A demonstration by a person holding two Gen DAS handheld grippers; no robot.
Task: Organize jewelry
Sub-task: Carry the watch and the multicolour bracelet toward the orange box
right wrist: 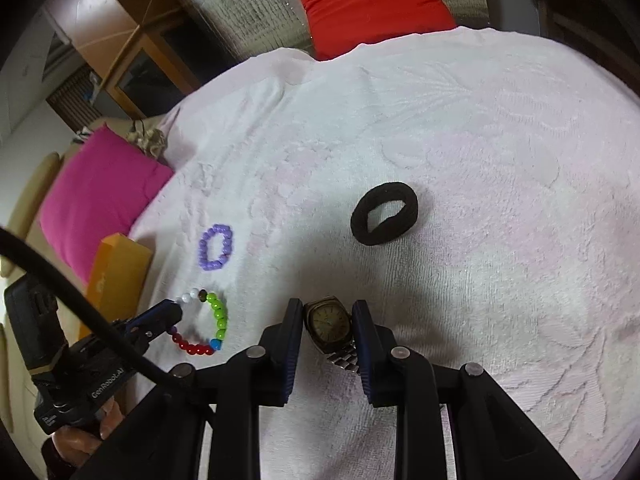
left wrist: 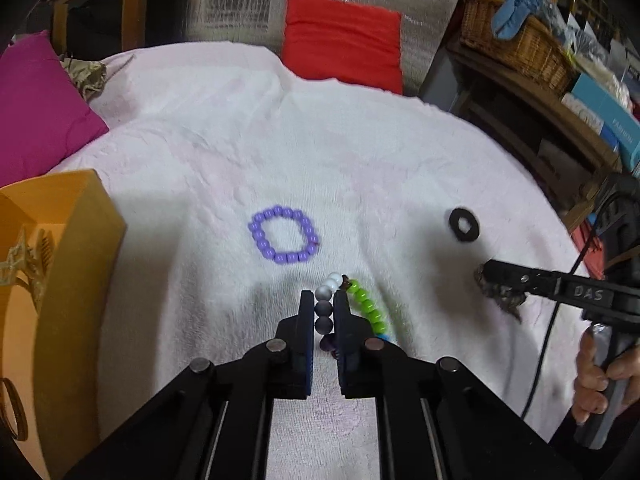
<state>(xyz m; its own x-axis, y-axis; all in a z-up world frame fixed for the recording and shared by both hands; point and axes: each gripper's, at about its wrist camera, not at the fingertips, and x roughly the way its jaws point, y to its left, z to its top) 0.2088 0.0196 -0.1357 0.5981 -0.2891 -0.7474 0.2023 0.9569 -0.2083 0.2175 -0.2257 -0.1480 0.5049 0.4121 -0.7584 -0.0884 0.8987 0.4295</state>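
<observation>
Far left I see the orange box [left wrist: 76,248], open, w/ a gold-coloured piece inside; it sits on the white towel [left wrist: 200,152] at the left edge, magenta cushion [left wrist: 36,104] behind it. Next right, the purple bead bracelet [left wrist: 283,235] lies flat on the towel, mid-scene, apart from everything else.

Just near of that, my left gripper [left wrist: 324,300] is clamped on the multicolour bead bracelet [left wrist: 326,308]: grey and white beads sit pinched between the two fingers, green beads trail off to the right side. From the right wrist view the red and blue beads of the loop hang below the tips [right wrist: 200,322].

Further right, the black hair tie [left wrist: 464,225] rests on the towel, on its own, far of my right gripper.

Right gripper [right wrist: 327,322] is closed on the wristwatch [right wrist: 328,320], pads against both sides of the case, metal band trailing toward me. A red cushion [left wrist: 344,40] sits at the far edge.
</observation>
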